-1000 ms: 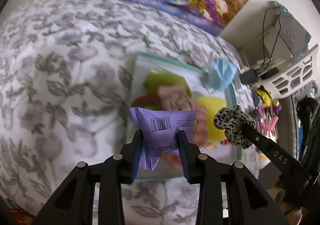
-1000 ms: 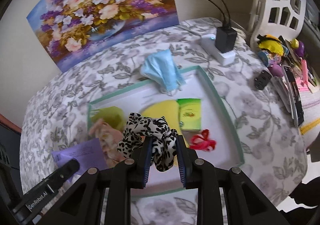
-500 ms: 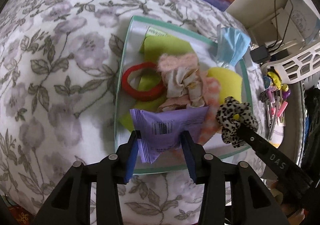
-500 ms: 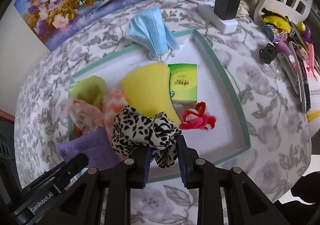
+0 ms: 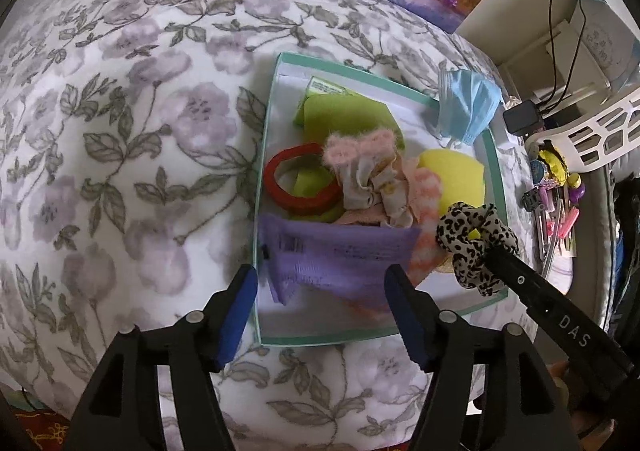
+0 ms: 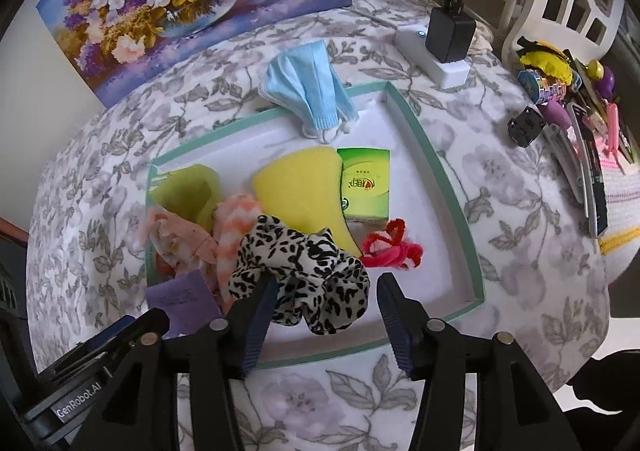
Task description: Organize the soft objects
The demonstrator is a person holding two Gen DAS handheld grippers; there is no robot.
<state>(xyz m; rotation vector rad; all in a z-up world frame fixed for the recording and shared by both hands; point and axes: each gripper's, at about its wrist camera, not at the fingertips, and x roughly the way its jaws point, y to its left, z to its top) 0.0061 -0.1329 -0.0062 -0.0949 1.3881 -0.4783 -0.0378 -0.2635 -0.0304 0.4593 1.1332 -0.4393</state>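
Both claws are seen spread wide over the teal-rimmed tray [image 6: 434, 167] on the flower-patterned bench [image 5: 120, 131]. The left claw [image 5: 320, 311] holds nothing; the purple packet [image 5: 340, 255] lies between its blue pads but apart from them, resting at the near left end of the tray against the pink scrunchie [image 5: 368, 175] and red ring [image 5: 300, 183]. The right claw [image 6: 326, 315] is likewise parted, and the leopard scrunchie [image 6: 300, 271] sits loose between its fingers, slumped against the yellow sponge [image 6: 304, 187] near the tray's front edge; whether it touches the left finger cannot be told.

The step in hand is judged to be the release of both soft items into the tray. It would be done well if each claw were drawn straight back and up with the jaws kept parted, so that no fabric is snagged on the ribbed pads and dragged over the rim. The scrunchie, being springy and light, may cling to a pad, so a slow withdrawal is advised. The blue mask [image 6: 308, 91] is draped over the far rim, half out, and is judged a likely next item, along with the green tissue pack [image 6: 366, 187] and red pipe-cleaner shape [image 6: 390, 247] already inside
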